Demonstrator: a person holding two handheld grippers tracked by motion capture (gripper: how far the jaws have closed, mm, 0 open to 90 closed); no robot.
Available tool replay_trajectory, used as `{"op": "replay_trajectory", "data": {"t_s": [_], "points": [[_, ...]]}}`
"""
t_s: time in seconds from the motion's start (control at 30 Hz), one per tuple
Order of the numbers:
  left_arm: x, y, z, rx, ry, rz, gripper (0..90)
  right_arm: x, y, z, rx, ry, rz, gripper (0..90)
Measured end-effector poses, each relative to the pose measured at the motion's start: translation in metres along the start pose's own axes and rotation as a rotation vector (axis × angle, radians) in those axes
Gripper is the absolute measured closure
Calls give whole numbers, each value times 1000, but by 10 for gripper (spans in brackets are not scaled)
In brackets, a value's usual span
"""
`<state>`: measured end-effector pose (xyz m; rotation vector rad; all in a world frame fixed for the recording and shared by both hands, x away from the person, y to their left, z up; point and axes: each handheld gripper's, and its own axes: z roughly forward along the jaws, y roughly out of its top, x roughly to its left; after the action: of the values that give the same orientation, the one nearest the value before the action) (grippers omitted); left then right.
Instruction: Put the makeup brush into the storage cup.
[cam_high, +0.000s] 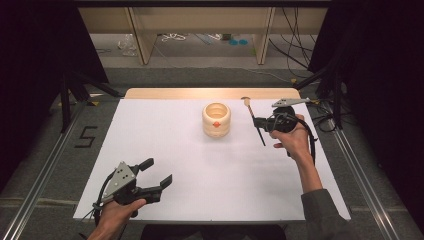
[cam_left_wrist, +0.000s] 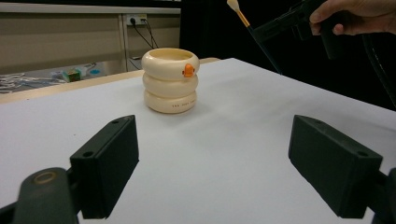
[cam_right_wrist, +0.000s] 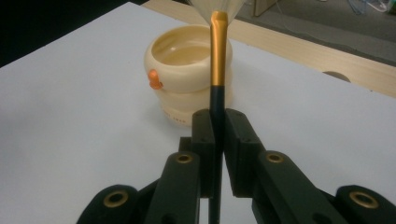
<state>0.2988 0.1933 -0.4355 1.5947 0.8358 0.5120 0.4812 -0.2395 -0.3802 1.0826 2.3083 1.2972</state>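
A cream ribbed cup (cam_high: 216, 120) with a small orange knob stands upright near the middle of the white table top; it also shows as the cup (cam_left_wrist: 170, 80) and the cup (cam_right_wrist: 188, 70). My right gripper (cam_high: 260, 122), held above the table to the cup's right, is shut on a brush (cam_high: 255, 122) with a dark handle, a gold ferrule and pale bristles. In the right gripper view the brush (cam_right_wrist: 218, 60) stands up between the closed jaws, its tip in front of the cup. My left gripper (cam_high: 157, 173) rests near the front left, open and holding nothing, pointing toward the cup.
The white sheet (cam_high: 165, 150) covers a wooden table whose bare far edge (cam_high: 210, 93) shows behind the cup. Black curtains stand at both sides. Wooden frame legs and cables lie on the floor beyond the table.
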Motion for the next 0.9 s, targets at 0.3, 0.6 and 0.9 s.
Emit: {"op": "replay_trajectory", "data": {"t_s": [0.3, 0.6, 0.9], "points": [[0, 0, 0, -1, 0, 0, 158, 4, 5, -2, -33, 12, 7, 832], [0, 0, 0, -1, 1, 0, 158, 8, 11, 0, -69, 16, -7, 832], [1, 0, 0, 1, 1, 12, 158, 9, 14, 2, -90, 15, -17, 832]]}}
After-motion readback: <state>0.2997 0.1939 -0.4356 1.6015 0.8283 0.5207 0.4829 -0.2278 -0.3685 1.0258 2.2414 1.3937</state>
